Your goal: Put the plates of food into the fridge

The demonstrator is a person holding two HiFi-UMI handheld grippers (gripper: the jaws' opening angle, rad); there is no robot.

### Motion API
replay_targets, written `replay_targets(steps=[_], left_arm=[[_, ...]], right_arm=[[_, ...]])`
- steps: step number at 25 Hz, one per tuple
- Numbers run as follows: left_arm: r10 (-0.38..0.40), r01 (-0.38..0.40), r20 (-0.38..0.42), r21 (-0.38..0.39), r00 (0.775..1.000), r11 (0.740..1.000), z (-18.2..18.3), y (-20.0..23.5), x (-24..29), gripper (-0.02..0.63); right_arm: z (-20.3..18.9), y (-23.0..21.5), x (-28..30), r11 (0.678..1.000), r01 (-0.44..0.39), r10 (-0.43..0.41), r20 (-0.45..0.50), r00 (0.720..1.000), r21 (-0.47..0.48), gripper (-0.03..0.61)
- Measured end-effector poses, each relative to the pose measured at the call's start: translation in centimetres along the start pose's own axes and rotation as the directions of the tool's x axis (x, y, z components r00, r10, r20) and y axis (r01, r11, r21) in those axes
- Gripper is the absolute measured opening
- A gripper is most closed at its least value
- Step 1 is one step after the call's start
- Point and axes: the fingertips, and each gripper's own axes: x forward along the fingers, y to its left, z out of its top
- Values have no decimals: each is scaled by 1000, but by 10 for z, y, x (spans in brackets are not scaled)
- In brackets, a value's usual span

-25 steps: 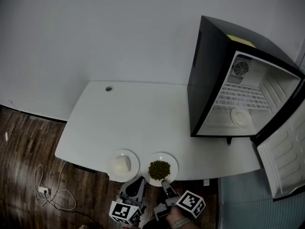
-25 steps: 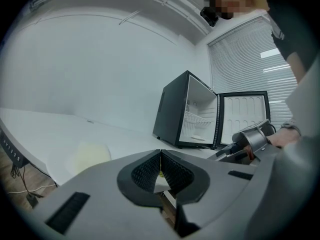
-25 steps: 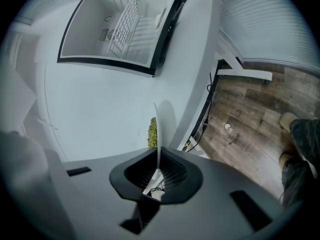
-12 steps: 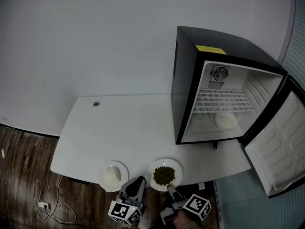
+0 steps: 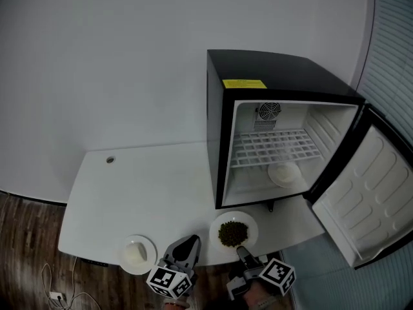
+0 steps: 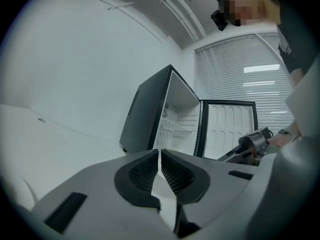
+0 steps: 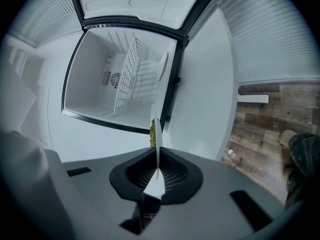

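Right gripper (image 5: pixel 241 250): jaws were pinched on the near rim of the plate of green peas (image 5: pixel 251 224). In the right gripper view the plate (image 7: pixel 154 119) ran edge-on out of the closed jaws, pointing at the fridge opening. From the head view, this plate sat over the near edge of the white table (image 5: pixel 142 186), just in front of the open black mini fridge (image 5: pixel 216 121).

Left gripper (image 5: pixel 187 243): jaws were pressed together with nothing between them, confirmed in the left gripper view (image 6: pixel 159 159). It hung off the table's near edge, between the 2 plates outside the fridge and apart from both.

A 2nd plate (image 5: pixel 150 245), carrying a white lump of food, rested at the table's near left edge, clear of both grippers.

A 3rd plate (image 5: pixel 295 168) with pale food lay on the fridge floor beneath the wire shelf (image 5: pixel 274 146). The fridge door (image 5: pixel 361 192) stood swung wide to the right.
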Motion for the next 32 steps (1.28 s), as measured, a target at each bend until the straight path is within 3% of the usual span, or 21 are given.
replay_targets(steps=[15, 32], left_arm=[[68, -70, 47, 55, 997, 996, 43, 48, 111, 9], [133, -138, 90, 50, 987, 989, 59, 91, 186, 9]], right_arm=[[99, 27, 54, 1000, -3, 3, 77, 997, -1, 15], [148, 28, 141, 999, 10, -11, 26, 1000, 52, 15]])
